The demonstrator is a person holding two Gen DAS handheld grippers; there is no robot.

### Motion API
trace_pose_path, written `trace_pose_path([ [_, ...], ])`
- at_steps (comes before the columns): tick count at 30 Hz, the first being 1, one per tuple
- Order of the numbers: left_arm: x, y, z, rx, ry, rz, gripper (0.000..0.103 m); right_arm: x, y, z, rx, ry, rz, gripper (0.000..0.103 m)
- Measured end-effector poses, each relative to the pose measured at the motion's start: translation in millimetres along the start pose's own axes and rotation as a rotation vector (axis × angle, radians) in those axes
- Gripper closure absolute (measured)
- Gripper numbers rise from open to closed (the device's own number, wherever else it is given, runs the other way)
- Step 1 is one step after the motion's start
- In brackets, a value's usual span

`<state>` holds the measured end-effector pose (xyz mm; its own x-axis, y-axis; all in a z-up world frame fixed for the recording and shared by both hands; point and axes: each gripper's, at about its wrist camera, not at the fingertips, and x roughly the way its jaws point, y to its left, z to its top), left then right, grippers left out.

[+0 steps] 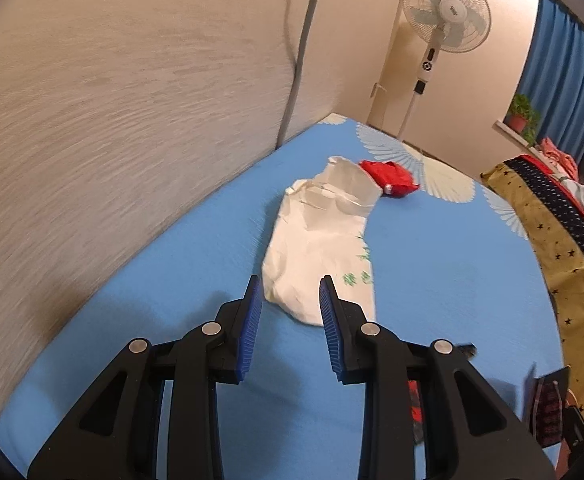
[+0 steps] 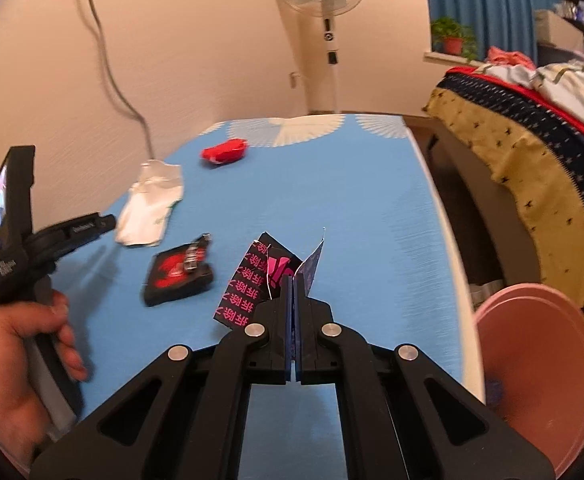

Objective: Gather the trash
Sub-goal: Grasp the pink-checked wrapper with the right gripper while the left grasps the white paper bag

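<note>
hand: wraps the left tool's handle at frame left of the right view, presumably to steer it toward the white bag.
left gripper: jaws part-way apart, nothing between the pads; tips frame the near end of the white bag without touching. Ribbed blue pads on black hinged links with bright rivets.
white bag: lies flat on the bed, long axis running away from the camera; crumpled thin paper or film, folded torn top, small green print near the lower edge. Likely the left tool's next pick.
black packet: flat on the sheet between white bag and right gripper; glossy black with a red motif, some blur, one corner lifted. Still to collect.
red wad: balled, shiny red wrapper further up the bed, just beyond the bag's top. Still to collect.
right gripper: jaws closed tight on the wrapper, pinching it at its fold so the sheet stands up off the bed.
wrapper: thin, stiff film, black with pink characters on one flap, bluish on the other; torn edges, creased into a V above the pads.
bed: smooth blue sheet, pale fan pattern at the far end; serves as the work surface.
basin: pink, round, smooth plastic, beside the bed at lower right; probably the drop point for the held wrapper, being nearest the right tool.
</note>
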<state>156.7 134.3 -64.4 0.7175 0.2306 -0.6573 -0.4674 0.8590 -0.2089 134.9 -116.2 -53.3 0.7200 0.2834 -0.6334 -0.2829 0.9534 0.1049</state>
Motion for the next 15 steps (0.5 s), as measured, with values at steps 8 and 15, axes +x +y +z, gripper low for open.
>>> trace_pose_path([
  [8, 29, 8, 15, -0.010, 0.073, 0.042, 0.073, 9, -12, 4, 0.012, 0.015, -0.021, 0.102],
  [15, 41, 2, 13, 0.034, 0.124, 0.017, 0.073, 12, -10, 2, 0.013, 0.021, -0.013, 0.102],
])
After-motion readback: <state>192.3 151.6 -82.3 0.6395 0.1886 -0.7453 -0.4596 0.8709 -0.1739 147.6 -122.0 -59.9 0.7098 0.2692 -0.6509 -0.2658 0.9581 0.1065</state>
